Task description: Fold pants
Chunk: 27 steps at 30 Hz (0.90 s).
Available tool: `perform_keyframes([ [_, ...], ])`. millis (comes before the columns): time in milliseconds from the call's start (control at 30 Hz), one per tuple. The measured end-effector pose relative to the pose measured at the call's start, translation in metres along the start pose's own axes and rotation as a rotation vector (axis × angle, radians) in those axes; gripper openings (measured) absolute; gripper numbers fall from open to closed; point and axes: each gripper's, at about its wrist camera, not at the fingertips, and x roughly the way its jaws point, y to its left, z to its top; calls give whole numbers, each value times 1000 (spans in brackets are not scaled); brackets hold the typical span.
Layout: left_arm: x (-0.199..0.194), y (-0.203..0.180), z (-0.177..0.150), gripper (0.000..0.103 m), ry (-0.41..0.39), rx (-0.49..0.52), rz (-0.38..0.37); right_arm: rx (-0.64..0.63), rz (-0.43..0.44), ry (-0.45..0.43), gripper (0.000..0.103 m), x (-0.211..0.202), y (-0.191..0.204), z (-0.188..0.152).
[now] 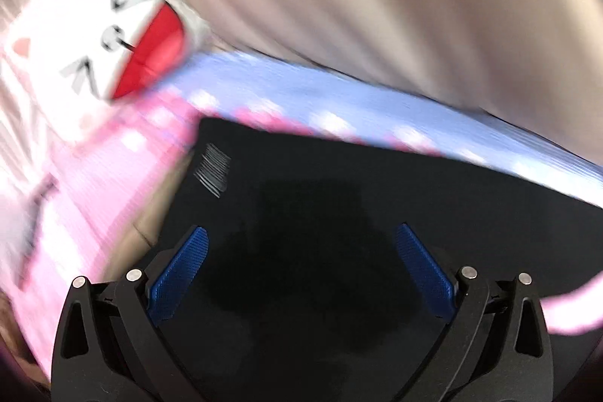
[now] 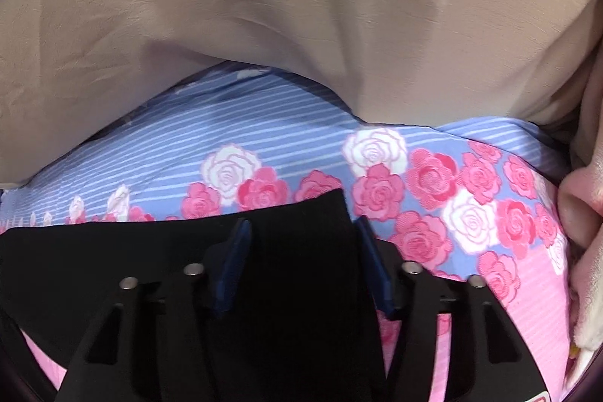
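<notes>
The black pants (image 1: 339, 183) lie flat on a pink and blue floral bedsheet (image 1: 339, 104). A white striped mark (image 1: 213, 170) shows near their left edge. My left gripper (image 1: 301, 232) hovers over the pants with its blue pads (image 1: 181, 274) wide apart and nothing between them. The view is blurred by motion. In the right wrist view the pants (image 2: 150, 251) lie on the sheet (image 2: 433, 183). My right gripper (image 2: 303, 225) is open, and a raised edge of the black cloth stands between its blue pads (image 2: 233, 262), not pinched.
A beige blanket or pillow (image 2: 264, 6) fills the far side in both views. A white cat-face cushion with a red mouth (image 1: 105, 36) lies at the far left. A pale plush item (image 2: 588, 194) sits at the right edge of the bed.
</notes>
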Motion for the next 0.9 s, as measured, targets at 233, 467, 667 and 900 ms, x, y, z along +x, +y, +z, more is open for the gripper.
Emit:
perform_keyframes([
  [233,94,73,66,98,69,-123,57,76,71,-4,24,-5,-9,-5],
  [467,149,86,77,75,177,-122,21,102,44,-9,24,-9,-5,-6],
  [667,152,93,83,22,230,-174,-75,123,42,-21,16,-18,5,-7],
  [900,76,97,82,19,94,-186,-132,106,61,-111,13,-67,9,-13],
])
